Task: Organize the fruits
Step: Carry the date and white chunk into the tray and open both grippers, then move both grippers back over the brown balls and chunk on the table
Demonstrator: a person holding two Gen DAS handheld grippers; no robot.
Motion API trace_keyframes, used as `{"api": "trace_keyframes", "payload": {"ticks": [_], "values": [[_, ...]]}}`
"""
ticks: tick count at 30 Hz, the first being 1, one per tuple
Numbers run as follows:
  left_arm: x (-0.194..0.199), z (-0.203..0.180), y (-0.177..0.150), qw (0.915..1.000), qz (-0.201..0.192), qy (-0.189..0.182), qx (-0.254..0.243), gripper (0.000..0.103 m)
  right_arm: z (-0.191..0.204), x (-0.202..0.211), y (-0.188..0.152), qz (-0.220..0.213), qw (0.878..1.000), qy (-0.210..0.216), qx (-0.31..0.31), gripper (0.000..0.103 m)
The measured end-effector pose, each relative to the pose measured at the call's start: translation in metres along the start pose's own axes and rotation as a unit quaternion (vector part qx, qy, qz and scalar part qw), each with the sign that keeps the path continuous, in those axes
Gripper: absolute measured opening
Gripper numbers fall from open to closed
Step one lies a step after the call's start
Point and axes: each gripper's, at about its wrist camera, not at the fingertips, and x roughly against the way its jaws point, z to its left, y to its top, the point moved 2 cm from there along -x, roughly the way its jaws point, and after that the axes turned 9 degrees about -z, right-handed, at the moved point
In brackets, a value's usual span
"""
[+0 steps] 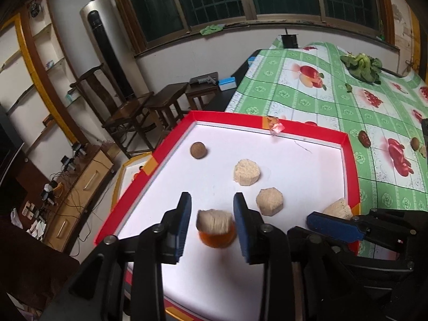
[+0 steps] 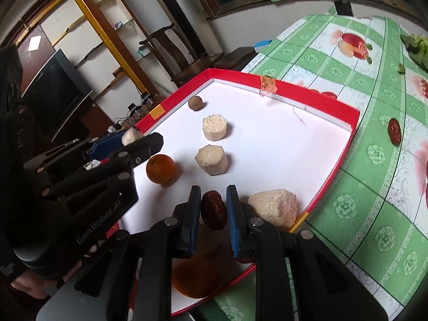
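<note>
white chunks (image 2: pixel 214 130) mid-tray, far tray floor (image 2: pixel 281 139) open
</note>
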Motion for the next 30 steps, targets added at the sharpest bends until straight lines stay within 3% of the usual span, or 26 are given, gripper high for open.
{"api": "trace_keyframes", "payload": {"ticks": [3,5,8,16,20,30], "values": [[0.006,0.005,0.004,0.9999,-0.006,0.013,0.008,0.048,-0.001,0.002,0.001,0.0,1.0,0.002,-0.007,0.03],[0.01,0.007,0.008,0.9997,-0.015,0.015,0.013,0.056,-0.005,0.006,0.003,-0.004,1.0,0.005,-0.018,0.039],[0.021,0.006,0.014,0.9993,-0.031,0.017,0.015,0.061,-0.008,0.019,0.008,-0.03,0.999,0.013,-0.028,0.05],[0.058,-0.041,0.035,0.9955,-0.085,-0.041,-0.007,0.069,-0.038,0.078,0.022,-0.138,0.988,-0.054,-0.038,0.055],[0.072,-0.08,0.04,0.9917,-0.094,-0.08,-0.036,0.071,-0.074,0.124,0.025,-0.184,0.974,-0.125,-0.044,0.063],[0.09,-0.165,0.031,0.9795,-0.085,-0.151,-0.102,0.071,-0.166,0.227,0.016,-0.244,0.924,-0.278,-0.095,0.064]]}}
